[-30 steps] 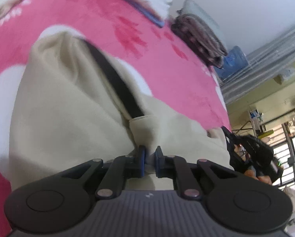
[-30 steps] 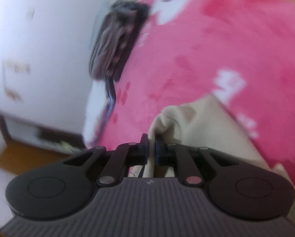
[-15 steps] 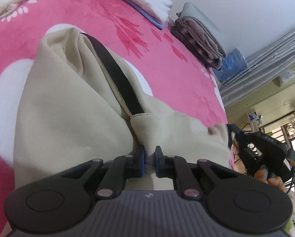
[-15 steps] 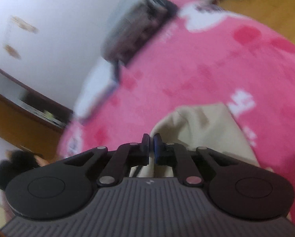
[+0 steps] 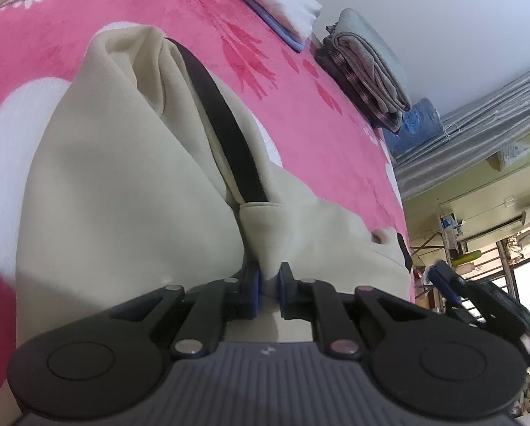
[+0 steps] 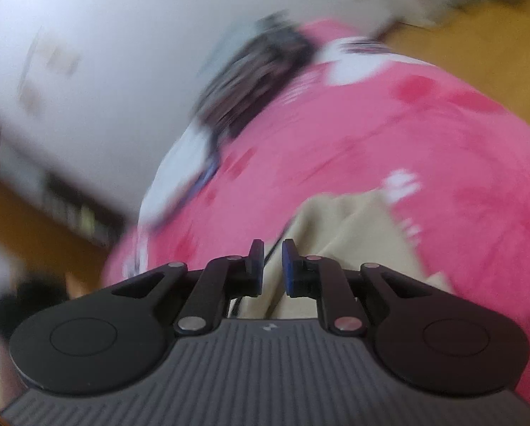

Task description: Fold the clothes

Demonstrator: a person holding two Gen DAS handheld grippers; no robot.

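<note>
Your left tongs (image 5: 269,285) pinch the soft, floppy cream garment (image 5: 123,191) at its hem; right tongs (image 6: 272,266) are opening, nothing gripped.

One cream garment (image 5: 130,191), one pink blanket (image 5: 336,149), two stacks of folded laundry (image 5: 368,71), two hand-held grippers (image 5: 269,282)
</note>
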